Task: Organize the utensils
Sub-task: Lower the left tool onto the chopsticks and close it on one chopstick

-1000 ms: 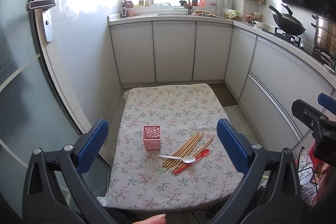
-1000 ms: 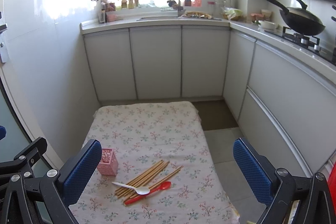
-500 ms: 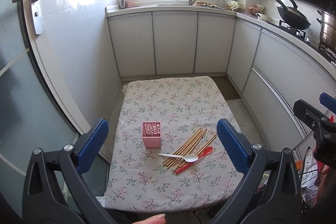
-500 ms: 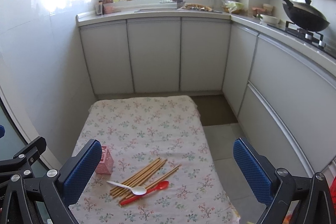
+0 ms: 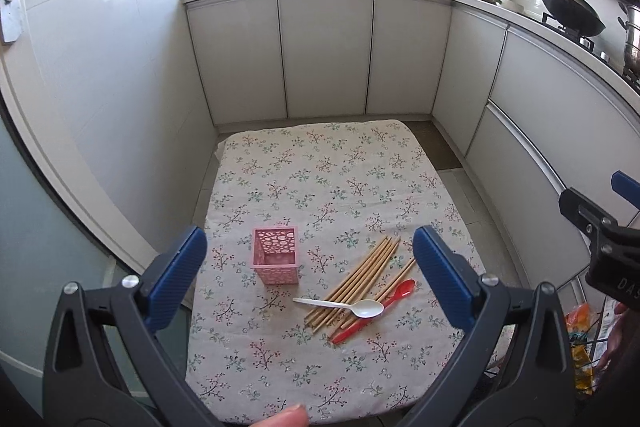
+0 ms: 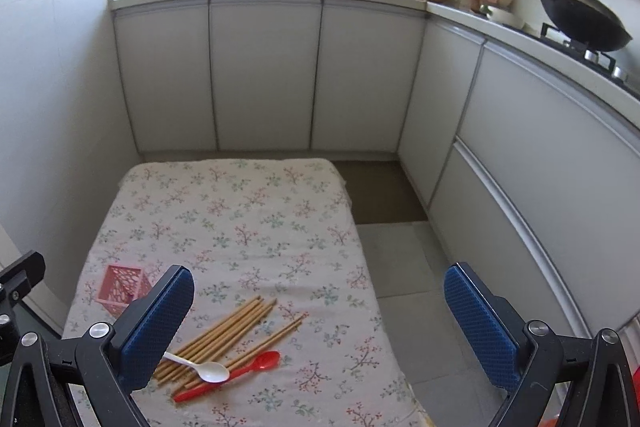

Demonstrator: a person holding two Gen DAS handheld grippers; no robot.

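Both grippers have dropped lower and come in closer over the table (image 5: pixel 320 167) since a moment ago, so the utensils now sit larger between their fingers. The left gripper (image 5: pixel 310 275) hangs above the near edge with its jaws spread wide and nothing between them. Just inside its left finger stands the pink holder (image 5: pixel 275 255), upright on the flowered cloth. Toward its right finger lies the bundle of wooden chopsticks (image 5: pixel 356 281), slanted, with the white spoon (image 5: pixel 340 305) laid across their near ends and the red spoon (image 5: pixel 374 311) alongside, touching them. The right gripper (image 6: pixel 316 327) is also wide open and empty; the chopsticks and both spoons lie just by its left finger, the holder beyond that finger to the left.
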